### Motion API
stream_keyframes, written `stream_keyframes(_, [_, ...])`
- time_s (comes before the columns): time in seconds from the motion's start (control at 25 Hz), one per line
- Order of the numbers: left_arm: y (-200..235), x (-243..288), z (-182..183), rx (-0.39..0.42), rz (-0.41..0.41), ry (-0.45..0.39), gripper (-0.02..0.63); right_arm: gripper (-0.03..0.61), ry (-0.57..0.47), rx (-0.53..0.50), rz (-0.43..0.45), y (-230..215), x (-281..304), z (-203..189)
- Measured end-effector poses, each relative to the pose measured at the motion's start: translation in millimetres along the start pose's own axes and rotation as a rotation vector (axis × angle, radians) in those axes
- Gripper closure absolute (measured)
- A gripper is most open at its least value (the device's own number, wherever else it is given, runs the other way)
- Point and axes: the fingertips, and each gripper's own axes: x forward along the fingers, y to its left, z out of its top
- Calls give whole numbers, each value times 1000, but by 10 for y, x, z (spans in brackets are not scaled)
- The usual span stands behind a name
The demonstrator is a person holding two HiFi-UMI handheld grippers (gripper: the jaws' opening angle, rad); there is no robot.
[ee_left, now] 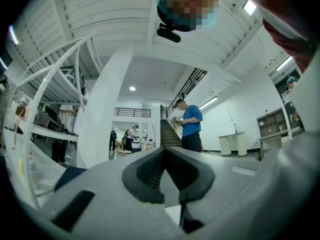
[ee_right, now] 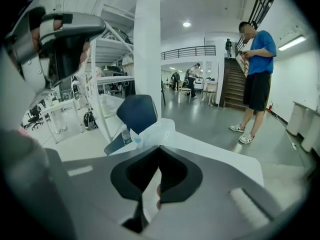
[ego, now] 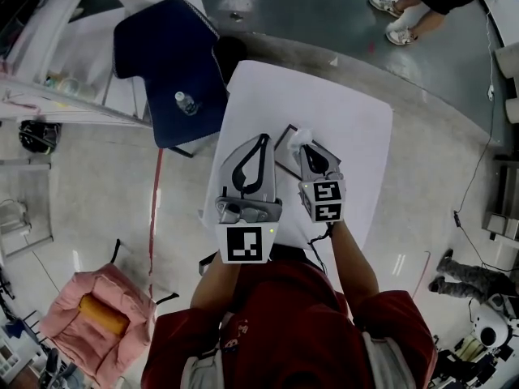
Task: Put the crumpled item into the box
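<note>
The right gripper was shut, and its jaw tips pinched the near edge of the crumpled item — a white, thin, half-transparent bundle, maybe a plastic bag or film. The item hung above the middle part of the white table, where I believed a dark-rimmed box stood. The left gripper was closed too, with nothing between its jaws, over the near-left part of the table.

I judged the item to be very light, soft and a little springy, not fragile. Such film is slippery, so a loose edge could slide out from the pads. A thicker fold near the centre of the bundle would be a safer place to hold. After release it might cling to a pad or puff up again.

Much was hidden from me. In the head view the right gripper covered nearly all of the box — only parts of its rim showed, so I could not tell its depth, or whether its opening was exactly under the item. The right gripper view did not show the box.
</note>
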Motion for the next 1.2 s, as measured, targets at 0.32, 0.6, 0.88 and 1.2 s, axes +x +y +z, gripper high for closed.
stream_keyframes(0.32, [74, 39, -97, -4, 10, 2, 611, 574, 154, -24, 16, -55, 278, -457])
stream_keyframes(0.6, [106, 65, -171, -8, 11, 11, 611, 574, 277, -11, 42, -65, 458, -771])
stream_keyframes(0.88, [104, 95, -311, -16, 15, 58, 611, 574, 428, -33, 112, -68, 636, -1089])
stream_keyframes(1.2, [117, 111, -451, -7, 3, 92, 611, 574, 534, -122, 157, -54, 785, -1289])
